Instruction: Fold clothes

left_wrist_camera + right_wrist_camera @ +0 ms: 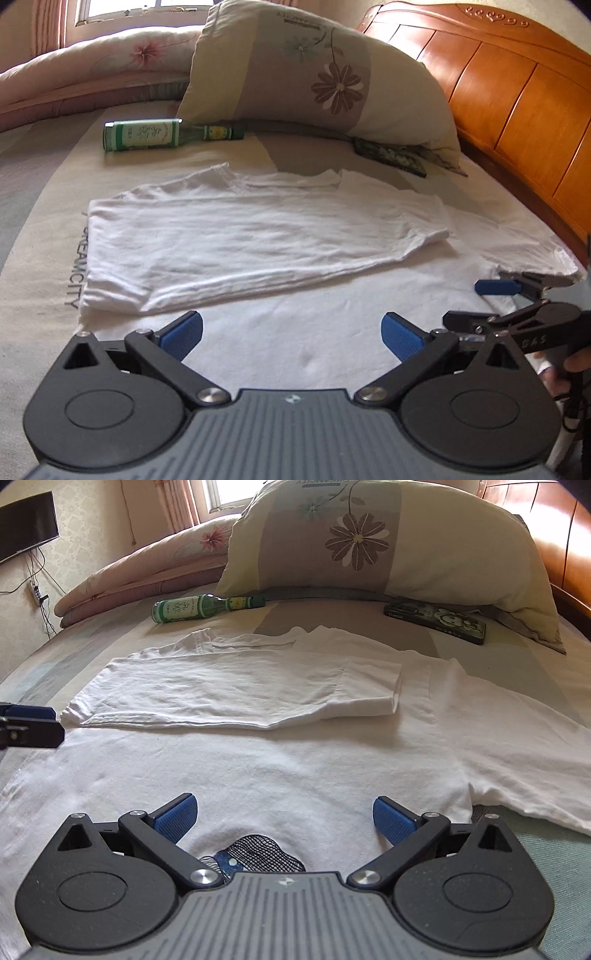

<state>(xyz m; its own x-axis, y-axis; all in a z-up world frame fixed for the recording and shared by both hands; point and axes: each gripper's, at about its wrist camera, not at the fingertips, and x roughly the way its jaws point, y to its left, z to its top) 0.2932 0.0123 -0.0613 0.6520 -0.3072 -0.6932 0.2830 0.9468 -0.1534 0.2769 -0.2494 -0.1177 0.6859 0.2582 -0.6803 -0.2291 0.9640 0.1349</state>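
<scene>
The white T-shirt (280,753) lies spread flat on the bed (92,642), its far side already folded over the body so that one short sleeve (373,686) rests on top, toward 1 o'clock from the right tool. The other sleeve stretches out to 3 o'clock in the right wrist view. A dark netted print (258,853) on the shirt shows at 6 o'clock, just ahead of the right tool's body.

The left tool (291,334) hovers over the near part of the shirt with its blue pads (183,334) spread wide and nothing between them. The right tool (285,818) is likewise wide open over the cloth and holds nothing. In the left wrist view the right tool appears at 3 o'clock near the shirt's edge, with part of a hand (565,365) behind it.

Beyond the shirt, at 11 o'clock, a green glass bottle (207,607) lies on its side. A large flowered pillow (388,542) stands at 12 o'clock against the wooden headboard (498,85), and a dark phone (436,622) lies just below the pillow at 1 o'clock. A pink folded quilt (147,565) sits at 10 o'clock.
</scene>
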